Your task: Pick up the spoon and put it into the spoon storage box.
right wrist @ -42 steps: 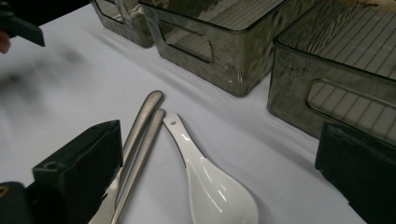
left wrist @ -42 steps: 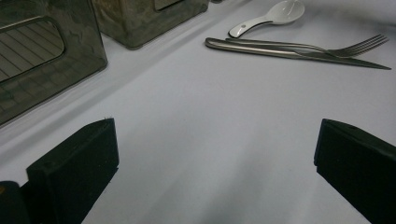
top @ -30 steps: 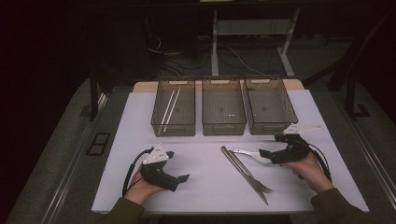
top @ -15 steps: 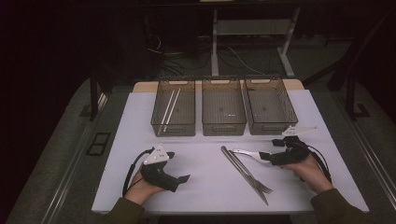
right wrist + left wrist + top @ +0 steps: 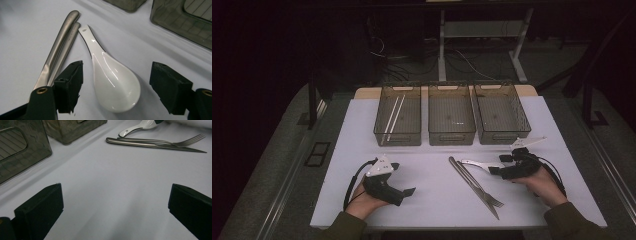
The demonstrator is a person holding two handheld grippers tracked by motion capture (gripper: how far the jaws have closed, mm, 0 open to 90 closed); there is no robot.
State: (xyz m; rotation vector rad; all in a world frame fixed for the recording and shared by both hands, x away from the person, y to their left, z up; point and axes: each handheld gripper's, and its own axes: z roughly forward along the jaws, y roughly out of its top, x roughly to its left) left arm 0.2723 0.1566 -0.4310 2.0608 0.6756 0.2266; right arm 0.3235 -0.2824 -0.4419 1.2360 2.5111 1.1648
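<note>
On the left of the white tabletop [image 5: 432, 200], the person's left hand [image 5: 362, 202] rested near the front edge with the black left gripper [image 5: 404, 192] lying low on the surface. Its jaws stood spread wide with nothing but bare table between them, as the left gripper view made plain.

Behind it, at the far side of the table, three smoky translucent plastic bins sat in a row, close side by side. The left bin [image 5: 397, 116] held a pair of pale slim chopsticks [image 5: 393, 116]; the middle bin [image 5: 451, 115] and the right bin [image 5: 501, 114] came next.

Past the middle of the table, a long stainless-steel knife [image 5: 472, 186] and a stainless-steel fork [image 5: 479, 184] lay touching along their length, slanting from near the bins toward the front edge.

Just to the right of their handles lay the glossy white ceramic soup spoon [image 5: 113, 80], flat on the table with its bowl facing up and its slim handle pointing toward the steel handles. The black right gripper [image 5: 116, 86], in the person's right hand [image 5: 547, 185], had its jaws on either side of the spoon's bowl. They had just been closing in, yet clear gaps showed between each pad and the bowl, so the spoon was straddled and not pinched.
</note>
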